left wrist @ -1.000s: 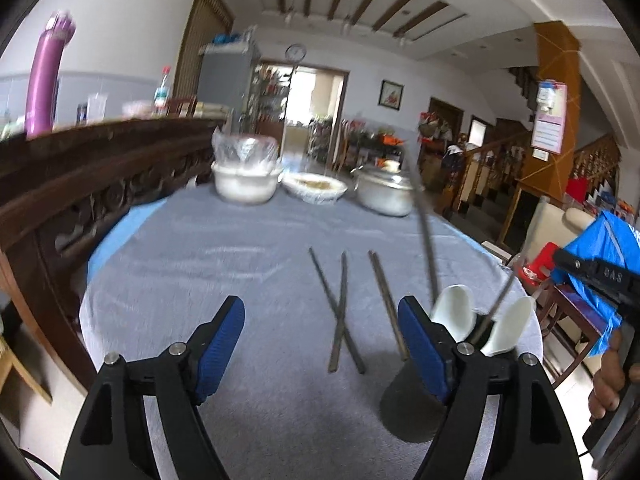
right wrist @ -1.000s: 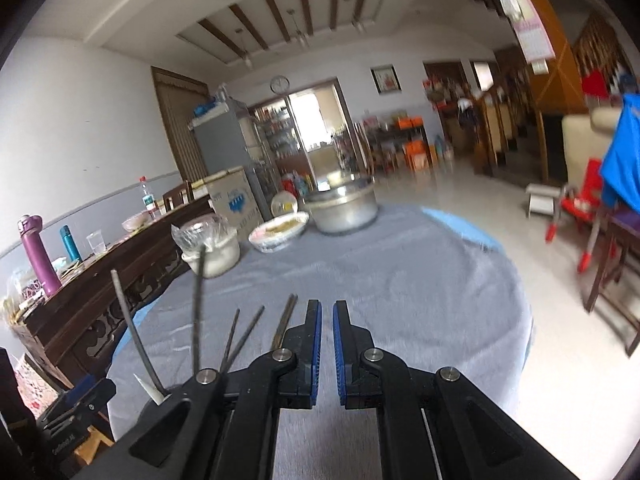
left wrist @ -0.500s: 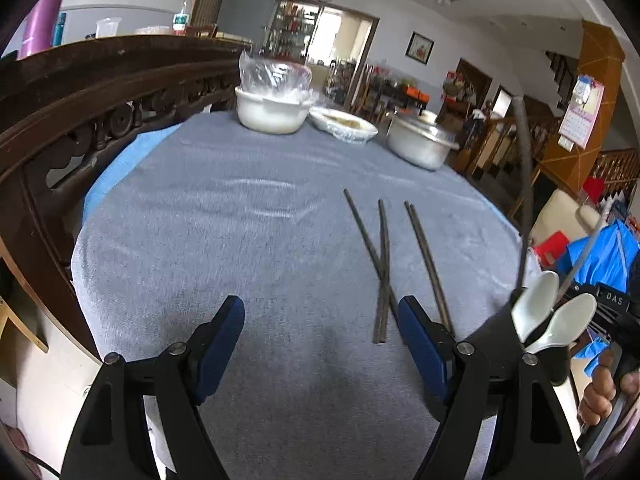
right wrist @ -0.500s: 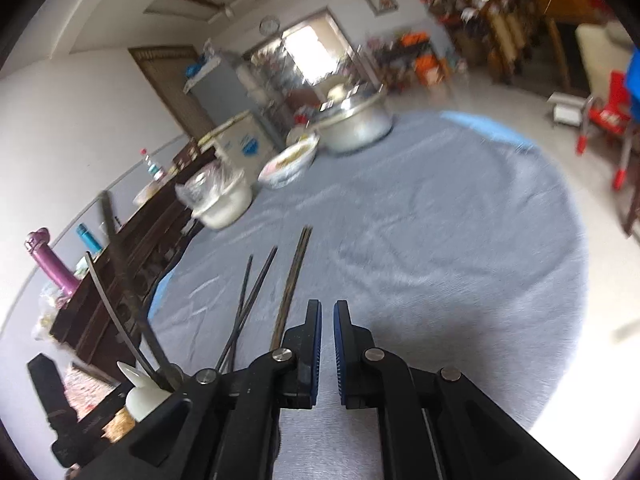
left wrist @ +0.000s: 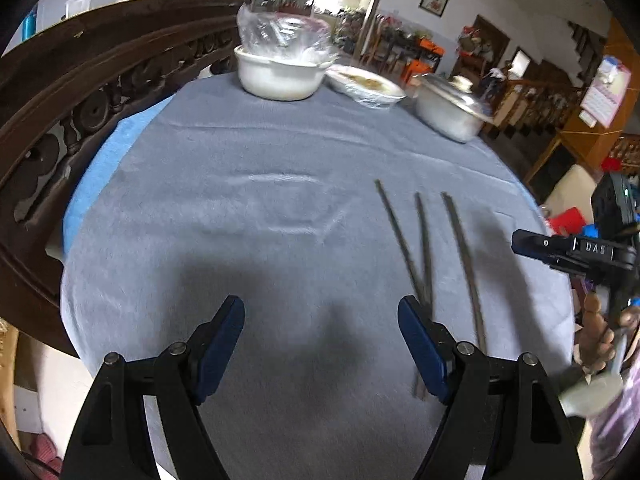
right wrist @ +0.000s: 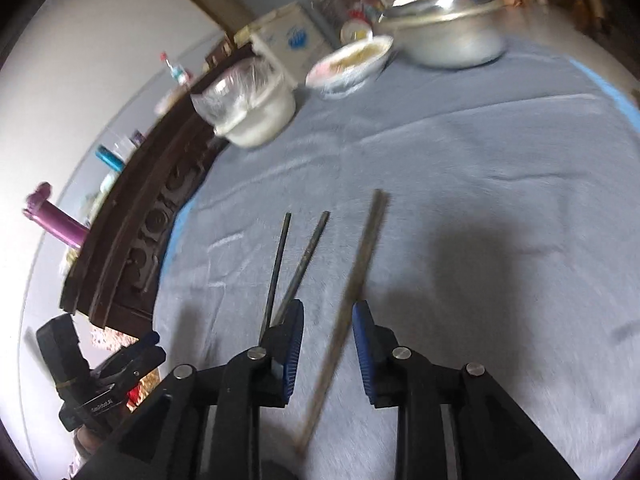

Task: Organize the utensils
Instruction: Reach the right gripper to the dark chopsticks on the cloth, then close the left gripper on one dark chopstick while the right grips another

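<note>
A: So, how do the grippers stand?
B: Left gripper (left wrist: 320,336) gapes wide, empty; crossed chopsticks (left wrist: 416,256) lie just past its right finger.
A: And the right gripper (right wrist: 327,330)?
B: Parted, straddling a single chopstick (right wrist: 356,276) on the tablecloth (right wrist: 500,152).

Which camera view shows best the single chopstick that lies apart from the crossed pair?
The right wrist view: the single chopstick runs between the open right tongs, nearly whole. In the left wrist view it lies off to the right, beyond the left tongs.
</note>
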Motion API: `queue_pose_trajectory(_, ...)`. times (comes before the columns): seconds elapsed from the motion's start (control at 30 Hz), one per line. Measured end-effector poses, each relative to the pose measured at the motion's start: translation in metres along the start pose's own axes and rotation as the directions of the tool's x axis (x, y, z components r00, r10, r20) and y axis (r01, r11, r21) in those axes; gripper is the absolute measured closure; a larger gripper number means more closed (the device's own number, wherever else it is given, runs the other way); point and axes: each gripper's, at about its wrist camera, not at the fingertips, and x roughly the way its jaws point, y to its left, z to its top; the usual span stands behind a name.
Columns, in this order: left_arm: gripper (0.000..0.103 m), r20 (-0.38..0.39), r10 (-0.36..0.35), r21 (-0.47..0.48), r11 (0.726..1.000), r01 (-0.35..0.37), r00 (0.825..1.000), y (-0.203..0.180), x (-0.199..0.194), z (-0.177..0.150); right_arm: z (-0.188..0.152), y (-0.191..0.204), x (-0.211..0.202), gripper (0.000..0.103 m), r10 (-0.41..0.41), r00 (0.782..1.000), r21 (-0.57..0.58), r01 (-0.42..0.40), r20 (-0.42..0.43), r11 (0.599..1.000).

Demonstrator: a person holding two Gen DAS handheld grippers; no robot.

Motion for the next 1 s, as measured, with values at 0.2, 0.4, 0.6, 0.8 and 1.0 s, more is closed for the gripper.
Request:
queue_pose_trajectory(0.2, 0.027, -0.035, 0.050, 0.027, 0.998, -0.049, 0.998, 0.007, 0.011, 0.018, 0.046, 0.019, 0.052, 0.074, -0.021, 0.992, -0.023, 0.018, -0.120, 1.000)
queue_pose_trajectory(0.4, 0.048, -0.071, 0.063, 0.045, 0.997, -0.060, 0.995, 0.013, 0.021, 0.023, 0.073, 0.029, 0.091, 0.074, -0.074, 0.976, -0.049, 0.065, -0.204, 0.997)
queue_pose_trajectory(0.6, 0.048, -0.082, 0.038, 0.033, 0.999, -0.035, 0.996, 0.012, 0.026, 0.031, 0.078, 0.035, 0.124, 0.077, -0.225, 0.939, -0.117, 0.200, -0.261, 0.973)
queue_pose_trajectory(0.8, 0.051, -0.086, 0.024, 0.066, 0.998, -0.019, 0.996, 0.002, 0.034, 0.046, 0.078, 0.042, 0.134, 0.093, -0.286, 0.934, -0.183, 0.250, -0.213, 0.951)
queue_pose_trajectory(1.0, 0.055, -0.126, -0.040, 0.066, 0.997, 0.049, 0.991, -0.015, 0.055, 0.074, 0.077, 0.033, 0.110, 0.096, -0.232, 0.967, -0.171, 0.212, -0.102, 0.962)
